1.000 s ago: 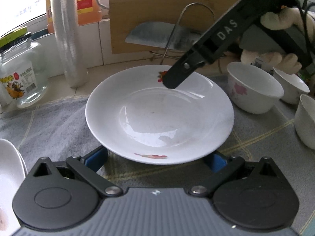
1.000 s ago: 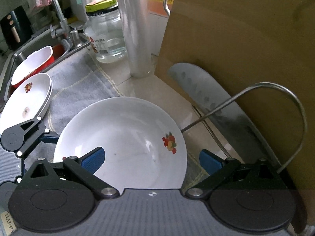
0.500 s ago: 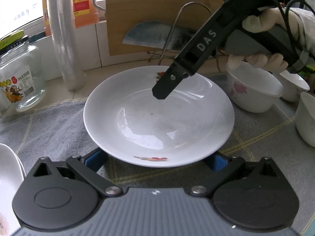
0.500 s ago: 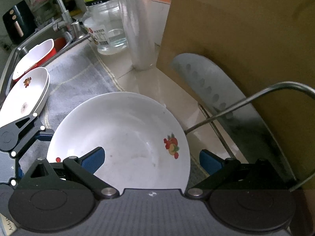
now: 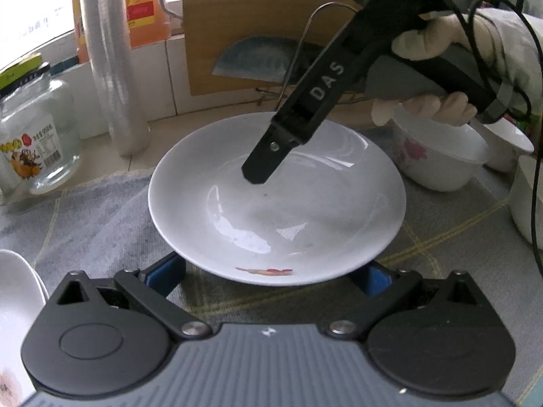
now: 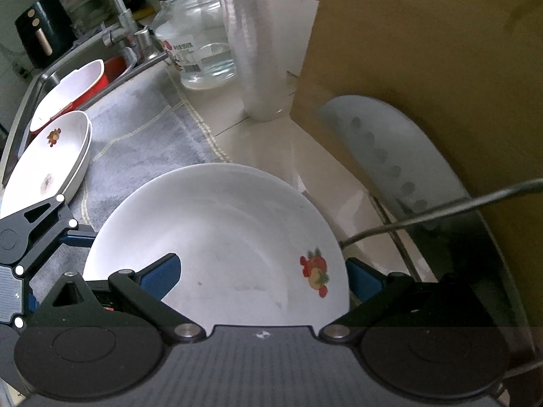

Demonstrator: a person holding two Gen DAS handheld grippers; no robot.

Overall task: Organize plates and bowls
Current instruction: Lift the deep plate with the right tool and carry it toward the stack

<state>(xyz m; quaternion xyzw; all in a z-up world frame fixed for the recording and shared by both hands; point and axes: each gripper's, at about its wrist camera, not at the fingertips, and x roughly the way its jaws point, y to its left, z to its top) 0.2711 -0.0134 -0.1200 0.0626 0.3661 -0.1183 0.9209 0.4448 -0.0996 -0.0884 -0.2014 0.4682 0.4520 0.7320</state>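
A white plate point(image 5: 278, 210) with small fruit prints lies on the grey cloth point(image 5: 95, 217); it also shows in the right wrist view point(image 6: 220, 247). My left gripper point(image 5: 271, 278) is open, its blue pads on either side of the plate's near rim. My right gripper point(image 6: 261, 274) is open and held over the plate's far side; one of its fingers point(image 5: 271, 156) hangs above the plate's inside. White bowls point(image 5: 437, 156) stand at the right. A stack of white plates point(image 6: 44, 166) lies at the left.
A glass jar point(image 5: 34, 139), a roll of clear film point(image 5: 112, 68), a wooden cutting board point(image 6: 424, 68) and a cleaver point(image 6: 390, 156) on a wire rack point(image 6: 441, 210) stand behind the plate. A sink with a red-and-white dish point(image 6: 71, 91) and a tap point(image 6: 118, 17) is at far left.
My right gripper has moved further over the plate, toward its middle. The left gripper has stayed at the near rim. The plate has not visibly moved.
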